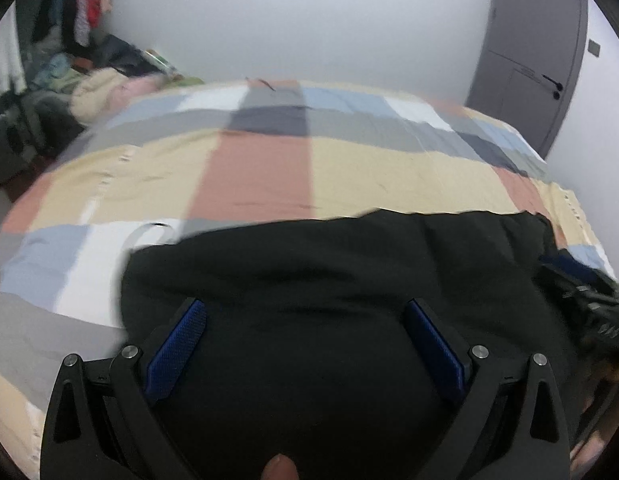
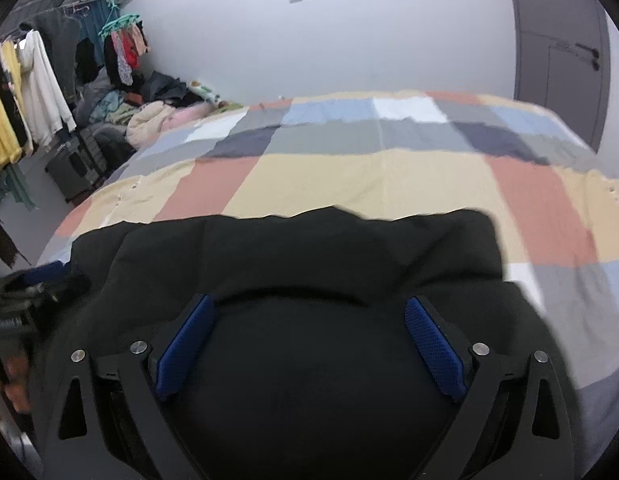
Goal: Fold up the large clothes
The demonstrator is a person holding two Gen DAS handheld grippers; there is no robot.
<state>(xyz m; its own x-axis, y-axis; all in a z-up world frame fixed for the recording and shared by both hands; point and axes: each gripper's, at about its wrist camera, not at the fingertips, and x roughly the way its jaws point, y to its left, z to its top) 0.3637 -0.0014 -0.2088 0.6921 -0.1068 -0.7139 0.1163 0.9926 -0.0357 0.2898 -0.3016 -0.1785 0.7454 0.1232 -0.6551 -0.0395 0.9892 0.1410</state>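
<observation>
While both sets of jaws stand spread wide with nothing pinched, the left gripper (image 1: 305, 312) and right gripper (image 2: 311, 310) hover over the black garment (image 1: 329, 264), which lies on the checked bedcover (image 1: 249, 168) at the bed's near edge. A clean fold probably calls for taking matching corners, lifting evenly, and laying edge to edge. Only the right wrist view shows the clothes rack (image 2: 37, 80); only the left wrist view shows the door handle (image 1: 553, 87) clearly
</observation>
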